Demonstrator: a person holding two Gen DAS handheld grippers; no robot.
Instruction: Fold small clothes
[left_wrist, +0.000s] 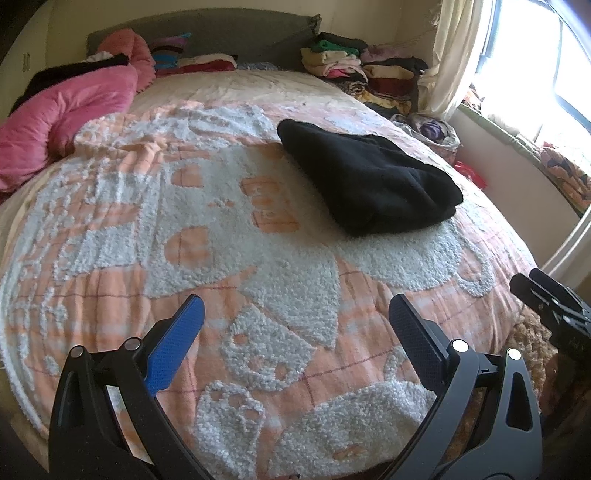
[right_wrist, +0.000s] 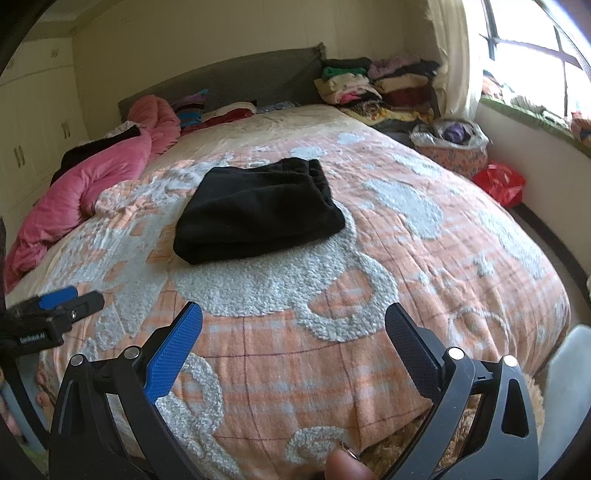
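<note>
A black garment (left_wrist: 365, 177) lies folded in a compact bundle on the orange and white bedspread (left_wrist: 184, 229); it also shows in the right wrist view (right_wrist: 258, 210), with an elastic waistband at its far end. My left gripper (left_wrist: 295, 314) is open and empty, held above the near part of the bed, well short of the garment. My right gripper (right_wrist: 293, 321) is open and empty too, near the bed's front edge. Each gripper shows at the edge of the other's view: the right one (left_wrist: 554, 302), the left one (right_wrist: 55, 306).
A pink duvet (left_wrist: 66, 107) lies bunched at the far left. Stacks of folded clothes (left_wrist: 354, 66) sit by the grey headboard (left_wrist: 221, 33). A basket (right_wrist: 450, 147) and a red bag (right_wrist: 498, 181) stand on the floor to the right, under a window.
</note>
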